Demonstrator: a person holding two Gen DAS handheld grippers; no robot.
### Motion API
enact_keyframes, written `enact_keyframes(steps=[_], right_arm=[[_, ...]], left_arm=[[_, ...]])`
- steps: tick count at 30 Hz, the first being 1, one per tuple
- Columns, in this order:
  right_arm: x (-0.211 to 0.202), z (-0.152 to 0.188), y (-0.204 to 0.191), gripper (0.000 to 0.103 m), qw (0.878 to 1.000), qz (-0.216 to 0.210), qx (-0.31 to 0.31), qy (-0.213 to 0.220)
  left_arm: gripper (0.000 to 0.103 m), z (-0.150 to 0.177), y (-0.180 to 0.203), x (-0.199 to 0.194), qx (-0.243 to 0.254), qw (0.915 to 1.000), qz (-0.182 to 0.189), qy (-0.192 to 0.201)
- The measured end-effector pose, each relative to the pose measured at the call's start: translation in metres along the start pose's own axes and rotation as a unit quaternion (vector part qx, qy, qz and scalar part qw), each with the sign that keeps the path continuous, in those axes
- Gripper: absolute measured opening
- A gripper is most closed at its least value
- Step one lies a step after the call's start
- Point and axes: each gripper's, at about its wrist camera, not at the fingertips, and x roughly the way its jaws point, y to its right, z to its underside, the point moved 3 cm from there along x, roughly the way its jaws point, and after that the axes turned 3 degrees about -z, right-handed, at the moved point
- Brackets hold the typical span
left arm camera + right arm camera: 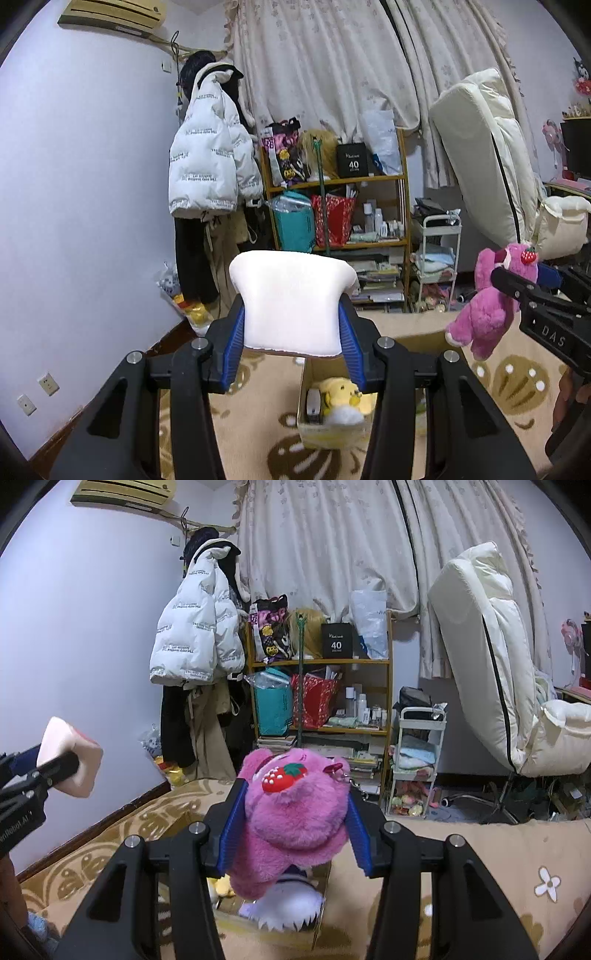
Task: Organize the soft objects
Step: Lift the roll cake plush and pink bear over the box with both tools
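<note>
My left gripper (293, 317) is shut on a white toast-shaped plush (291, 299), held up above a cardboard box (317, 432) on the patterned rug. A yellow plush (341, 397) lies inside that box. My right gripper (291, 812) is shut on a pink bear plush (295, 812) with a strawberry charm, hanging over the box (273, 930), where a white and purple plush (288, 904) shows below. From the left wrist view the pink bear (487, 302) hangs at the right in the other gripper. From the right wrist view the white plush (70, 757) sits at the left.
A wooden shelf (336, 181) crowded with bags and bottles stands against the curtain. A white puffer jacket (207, 155) hangs to its left. A small white cart (417, 760) and a cream recliner (517, 686) stand at the right.
</note>
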Motion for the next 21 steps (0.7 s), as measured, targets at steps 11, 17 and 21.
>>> enact_keyframes(steps=[11, 17, 21], right_arm=[[0.021, -0.016, 0.008, 0.053, 0.999, 0.003, 0.022, 0.025], [0.029, -0.012, 0.012, 0.053, 0.999, 0.001, 0.029, 0.023], [0.038, -0.005, 0.013, 0.053, 0.999, 0.0, 0.035, 0.019]], left_arm=[[0.045, -0.002, 0.006, 0.026, -0.005, 1.0, 0.004, 0.007], [0.045, 0.008, 0.01, 0.043, -0.002, 1.0, 0.003, -0.001], [0.046, 0.014, 0.011, 0.053, -0.004, 0.9999, 0.004, -0.009]])
